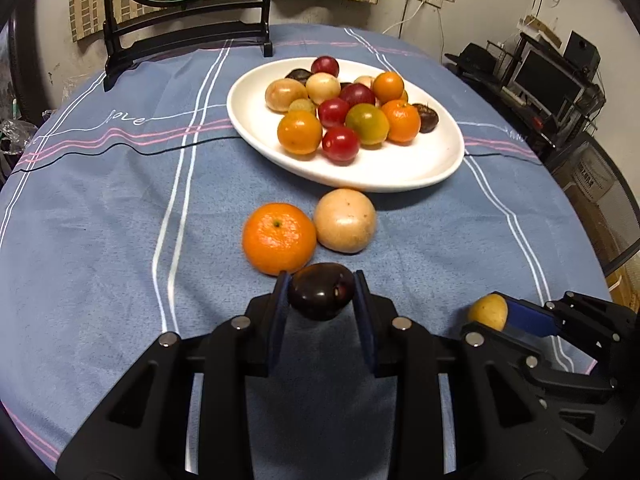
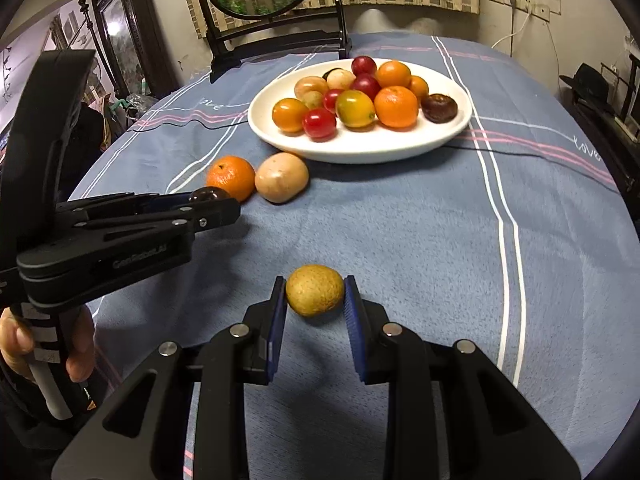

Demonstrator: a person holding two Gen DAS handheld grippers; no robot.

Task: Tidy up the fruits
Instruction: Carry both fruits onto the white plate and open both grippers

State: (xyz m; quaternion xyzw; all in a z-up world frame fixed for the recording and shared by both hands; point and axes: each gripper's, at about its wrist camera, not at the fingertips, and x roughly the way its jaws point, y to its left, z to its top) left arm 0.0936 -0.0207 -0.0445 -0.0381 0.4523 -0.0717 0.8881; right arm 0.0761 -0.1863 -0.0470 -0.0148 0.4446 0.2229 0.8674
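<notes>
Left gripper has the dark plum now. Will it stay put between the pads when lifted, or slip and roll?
The dark plum looks smooth and glossy, so probably slippery. The left gripper pinches only its rounded sides, so it might twist. If dropped, it would likely roll across the tablecloth.

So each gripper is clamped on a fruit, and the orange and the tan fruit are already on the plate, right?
Not quite. The orange and tan fruit lie on the tablecloth in front of the plate, as the left wrist view shows. Both grippers do clamp fruit.
</notes>
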